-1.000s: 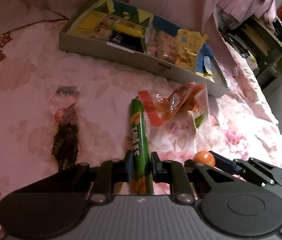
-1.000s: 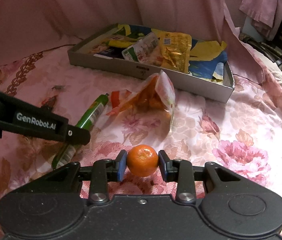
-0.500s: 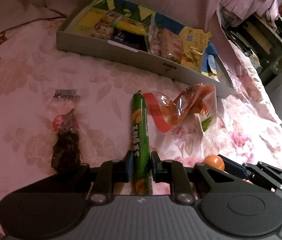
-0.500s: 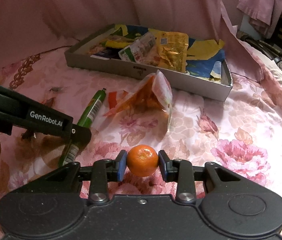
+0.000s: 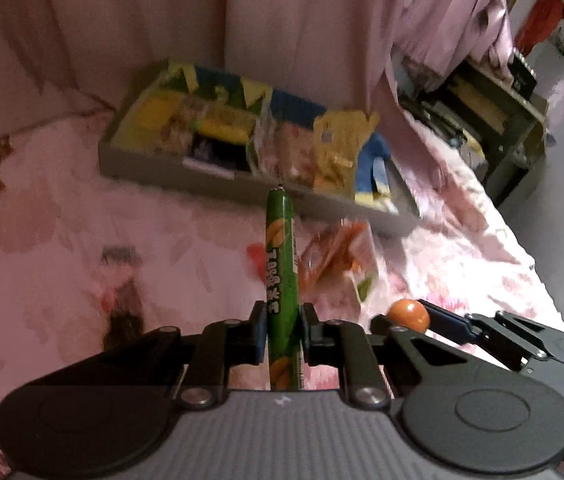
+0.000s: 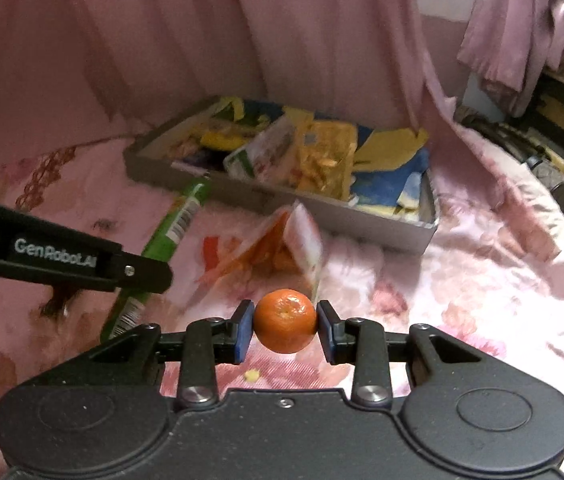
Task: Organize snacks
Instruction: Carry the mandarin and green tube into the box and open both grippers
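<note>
The left gripper (image 5: 281, 334) was clamped low on the green stick (image 5: 279, 268), so its free end aimed at the box (image 5: 217, 184) by the bed's (image 6: 482, 292) far edge. The right gripper (image 6: 284, 330) pinched the orange (image 6: 285, 320) across its middle, clear of the bed, apparently also bound for the box.

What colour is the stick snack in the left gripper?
Green, with yellow-orange print; the stick snack shows best in the left wrist view.

The left gripper (image 5: 282, 334) sits at bottom centre of the frame, its jaws clamped on a green sausage stick (image 5: 280, 264) that points up toward the grey box (image 5: 209, 178) of snack packets in the upper middle. At lower right, the right gripper (image 5: 408, 316) holds a small orange (image 5: 408, 314). An orange packet (image 5: 334, 258) lies on the pink floral bed (image 5: 61, 216), with a dark packet (image 5: 121, 304) at left.
</note>
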The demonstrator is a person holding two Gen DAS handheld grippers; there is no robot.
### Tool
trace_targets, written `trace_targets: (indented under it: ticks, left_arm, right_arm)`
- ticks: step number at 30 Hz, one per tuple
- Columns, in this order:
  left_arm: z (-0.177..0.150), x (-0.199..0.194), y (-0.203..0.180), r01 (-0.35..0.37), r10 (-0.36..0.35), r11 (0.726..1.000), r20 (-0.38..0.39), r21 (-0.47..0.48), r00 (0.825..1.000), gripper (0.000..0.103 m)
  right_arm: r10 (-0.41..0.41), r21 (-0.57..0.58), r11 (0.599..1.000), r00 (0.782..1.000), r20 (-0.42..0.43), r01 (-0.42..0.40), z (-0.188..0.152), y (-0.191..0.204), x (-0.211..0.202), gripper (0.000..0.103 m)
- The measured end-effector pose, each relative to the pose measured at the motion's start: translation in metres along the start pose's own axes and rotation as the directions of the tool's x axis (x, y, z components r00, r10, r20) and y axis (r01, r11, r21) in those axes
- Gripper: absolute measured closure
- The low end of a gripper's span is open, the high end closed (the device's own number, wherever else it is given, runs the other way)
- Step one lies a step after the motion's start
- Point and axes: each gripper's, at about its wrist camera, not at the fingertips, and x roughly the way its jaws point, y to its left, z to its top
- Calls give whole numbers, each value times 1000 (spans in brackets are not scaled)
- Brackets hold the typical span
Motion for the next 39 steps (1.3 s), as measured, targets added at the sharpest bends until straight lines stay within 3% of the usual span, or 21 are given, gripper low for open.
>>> trace_targets:
  ticks: [6,13,18,22,27,39]
  left_arm:
    - [21,-8,14,40,-33,993,74,-108,997,85]
    - [75,8,14,12,1,997,174,-70,985,85]
    - [110,42,5,12,-2,999,206,-45,979,85]
    - [126,74,-5,0,5,1000,192,-27,981,85]
    - [127,107,-16,-73,65,996,143,54,988,85]
    - [118,121,-28,-156,143,979,101,131,985,84]
  right_arm:
    - [22,61,998,998,58,-26,20,-11,-3,67]
    - [6,50,999,985,175,-15,58,-24,21,67]
    - [-39,78,997,979,199,24,72,-47,50,67]
    - [-75,136,989,982,171,52,77,-66,75,67]
    - [-98,229,970,991,88,75,70,-83,99,67]
    - [-86,317,946,996,28,73,61,-95,115,65]
